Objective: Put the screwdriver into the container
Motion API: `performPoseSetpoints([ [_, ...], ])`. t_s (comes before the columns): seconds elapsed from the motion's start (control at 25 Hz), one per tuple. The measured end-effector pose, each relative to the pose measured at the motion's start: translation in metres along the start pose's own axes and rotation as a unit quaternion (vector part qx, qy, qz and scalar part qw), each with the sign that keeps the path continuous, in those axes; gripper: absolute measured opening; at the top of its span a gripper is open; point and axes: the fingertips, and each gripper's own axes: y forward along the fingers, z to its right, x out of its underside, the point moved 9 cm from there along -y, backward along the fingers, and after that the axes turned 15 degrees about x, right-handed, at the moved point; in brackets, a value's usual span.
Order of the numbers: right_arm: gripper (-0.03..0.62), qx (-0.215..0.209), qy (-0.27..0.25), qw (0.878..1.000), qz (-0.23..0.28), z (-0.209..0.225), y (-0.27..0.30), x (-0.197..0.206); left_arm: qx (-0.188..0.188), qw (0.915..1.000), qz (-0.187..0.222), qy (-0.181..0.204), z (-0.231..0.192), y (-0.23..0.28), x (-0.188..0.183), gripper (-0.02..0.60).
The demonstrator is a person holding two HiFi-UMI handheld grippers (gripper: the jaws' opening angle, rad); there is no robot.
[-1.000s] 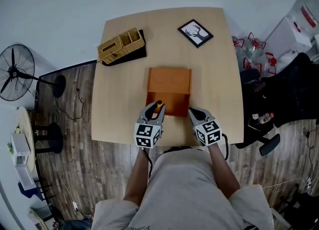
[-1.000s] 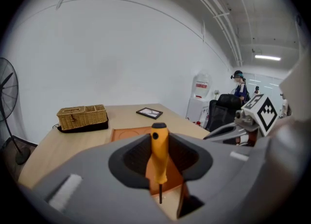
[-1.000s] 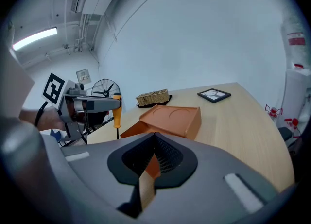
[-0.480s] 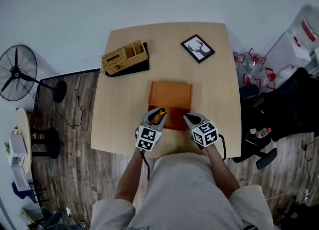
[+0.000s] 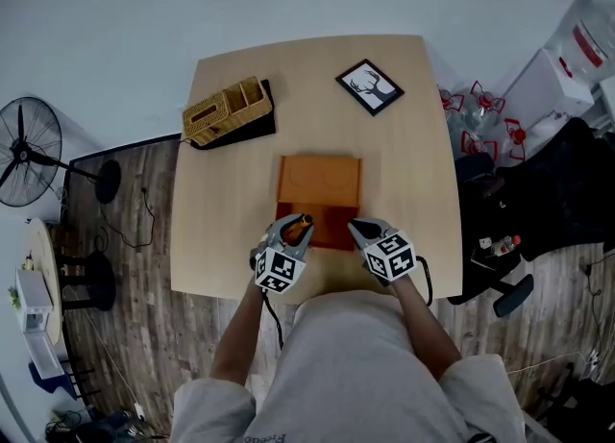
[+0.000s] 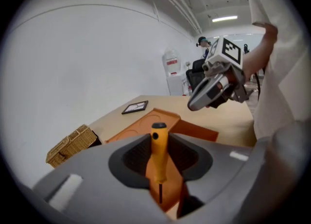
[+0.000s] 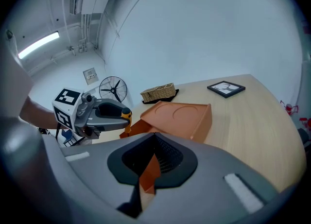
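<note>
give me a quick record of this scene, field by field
left hand-held gripper: shut on screwdriver, handle pointing toward container
right hand-held gripper: jaws slightly apart, nothing held
container: orange, open, on table, screwdriver not yet inside
far side of table: wicker basket, framed picture

light wooden table (image 5: 221, 201) seen from above, plank floor (image 5: 135, 249) around it. orange container (image 5: 319, 180) at table middle, darker open part toward person. left gripper (image 5: 291, 227) at container's near left corner, orange-handled screwdriver (image 5: 297, 230) between its jaws. right gripper (image 5: 359, 231) at container's near right corner. wicker basket (image 5: 223, 110) on dark mat (image 5: 256, 127), far left of table. framed picture (image 5: 370, 86) far right. standing fan (image 5: 21, 138) on floor, left.
</note>
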Motion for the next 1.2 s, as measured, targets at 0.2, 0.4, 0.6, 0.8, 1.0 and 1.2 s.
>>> performPoseSetpoints([
  [0.2,0.002,0.002,0.007,1.0,-0.002,0.002,0.004,0.002,0.003,0.9991,-0.034,0.026,0.006,0.003,0.015,0.166],
  [0.4,0.002,0.004,0.009,1.0,-0.007,0.004,0.004,0.004,0.007,0.9986,-0.05,0.019,0.007,0.003,0.025,0.166],
  [0.6,0.002,0.008,0.014,1.0,-0.01,0.008,0.004,0.006,0.0,0.9987,-0.049,0.009,0.006,0.003,0.031,0.166],
  [0.8,0.002,0.006,0.013,1.0,-0.016,0.008,0.006,0.008,0.002,0.9987,-0.05,0.006,0.006,0.004,0.033,0.166],
  [1.0,0.002,0.005,0.015,1.0,-0.019,0.008,0.008,0.009,0.007,0.9989,-0.047,-0.004,0.003,0.009,0.034,0.166],
  [1.2,0.002,0.005,0.02,1.0,-0.021,0.009,0.01,0.009,0.031,0.9979,-0.056,-0.009,-0.002,0.018,0.033,0.166],
])
